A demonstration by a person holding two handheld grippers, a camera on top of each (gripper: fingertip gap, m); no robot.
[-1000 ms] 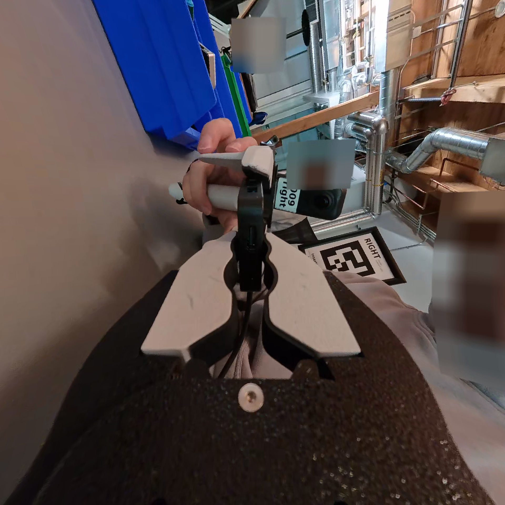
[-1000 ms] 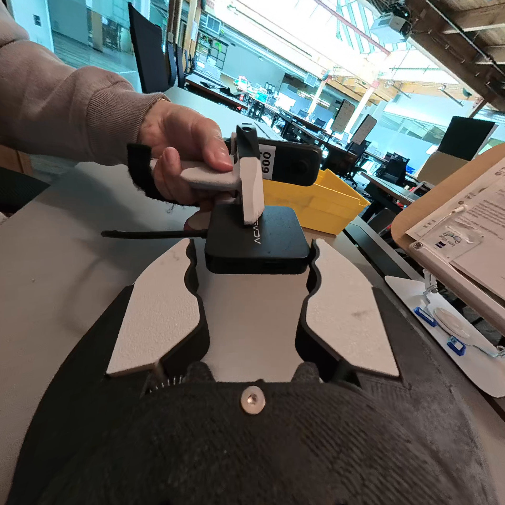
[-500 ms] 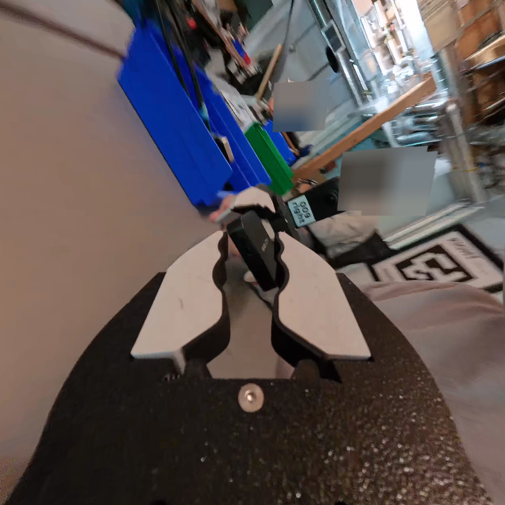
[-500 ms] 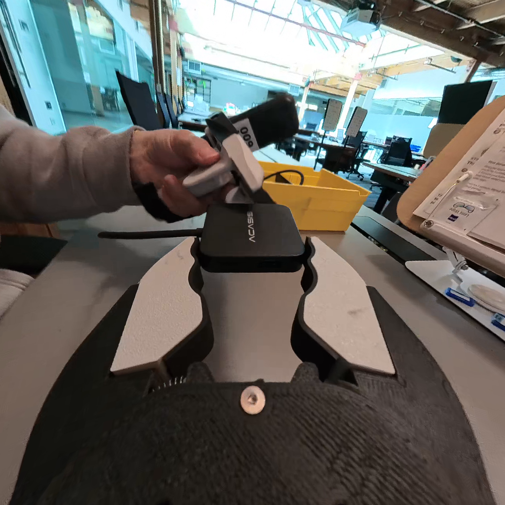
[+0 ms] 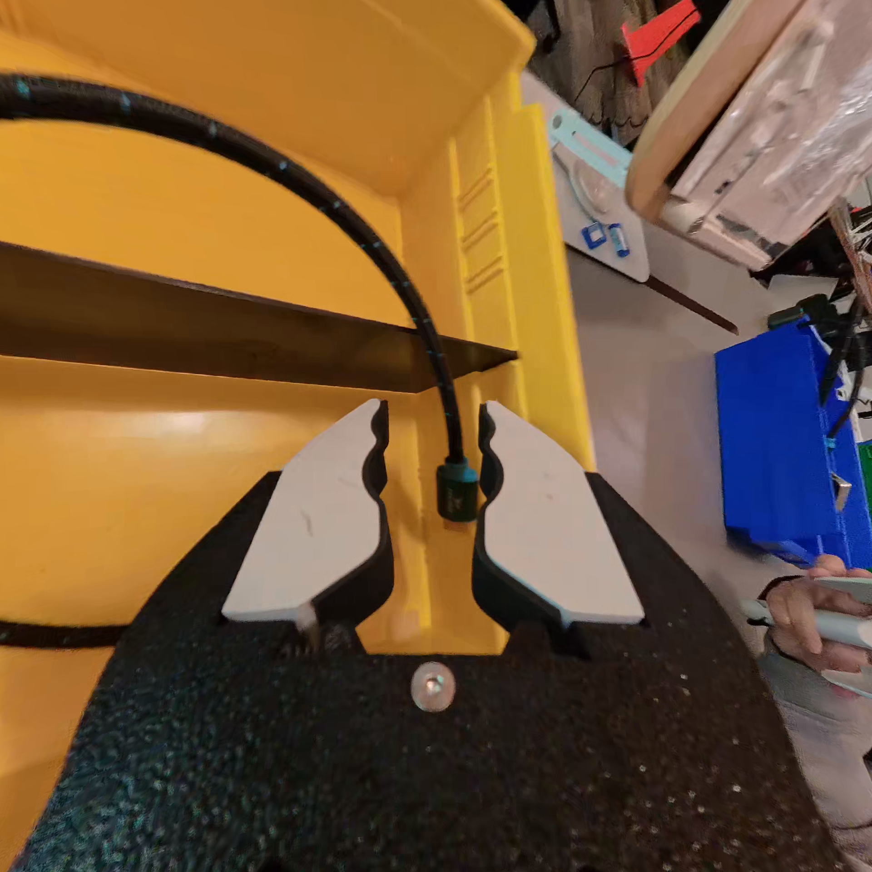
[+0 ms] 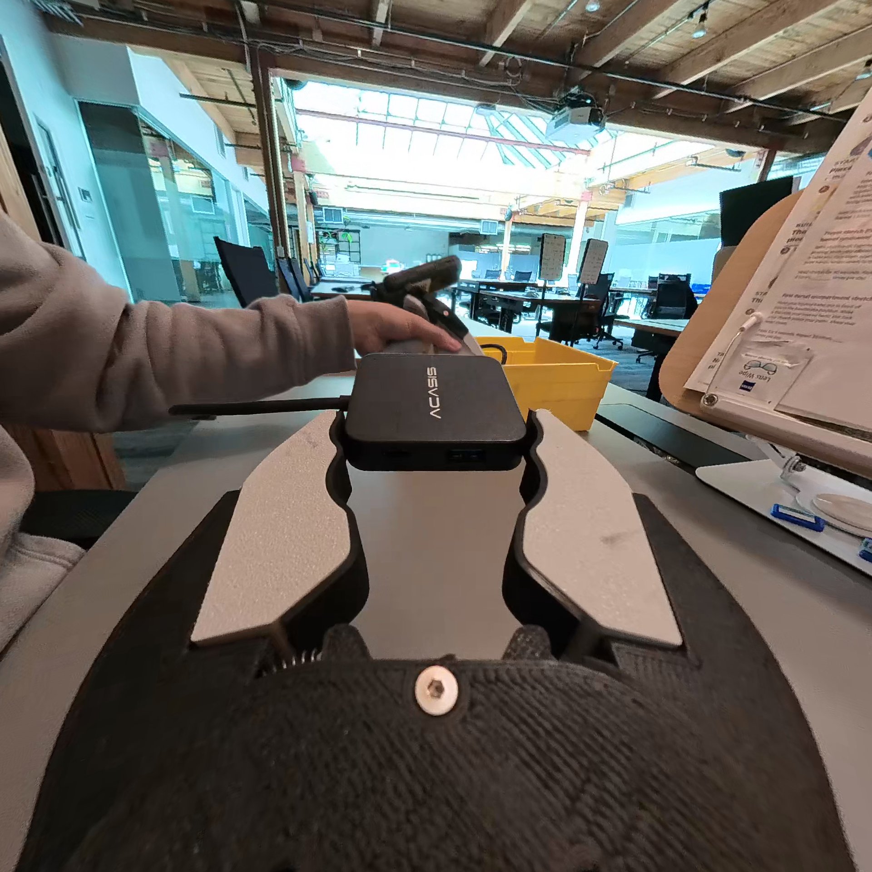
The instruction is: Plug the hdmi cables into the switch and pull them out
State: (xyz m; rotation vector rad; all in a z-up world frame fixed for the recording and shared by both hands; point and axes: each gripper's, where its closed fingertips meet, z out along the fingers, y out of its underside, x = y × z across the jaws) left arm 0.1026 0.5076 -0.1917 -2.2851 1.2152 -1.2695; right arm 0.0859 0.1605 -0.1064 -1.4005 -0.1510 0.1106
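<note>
My left gripper [image 5: 431,410] is open and reaches into a yellow bin [image 5: 283,71]. A dark teal HDMI plug [image 5: 455,493] lies between its fingers, close to the right finger and not clamped. Its black braided cable [image 5: 330,207] arcs away to the upper left over a black divider [image 5: 188,325]. My right gripper [image 6: 436,415] is shut on the flat black switch [image 6: 429,401] and holds it level above the grey table [image 6: 708,590]. The switch's own thin black cable [image 6: 255,406] runs off to the left. The near ports of the switch show nothing plugged in.
The yellow bin [image 6: 557,382] stands just behind the switch, with a sleeved hand [image 6: 391,325] holding the left gripper over it. A wooden document stand with papers [image 6: 778,330] and its white base [image 6: 755,486] are at the right. A blue bin [image 5: 778,448] stands beside the yellow one.
My left gripper has swung away from the switch to the yellow bin and now stands open around the plug. My right gripper still holds the switch, a little higher.
</note>
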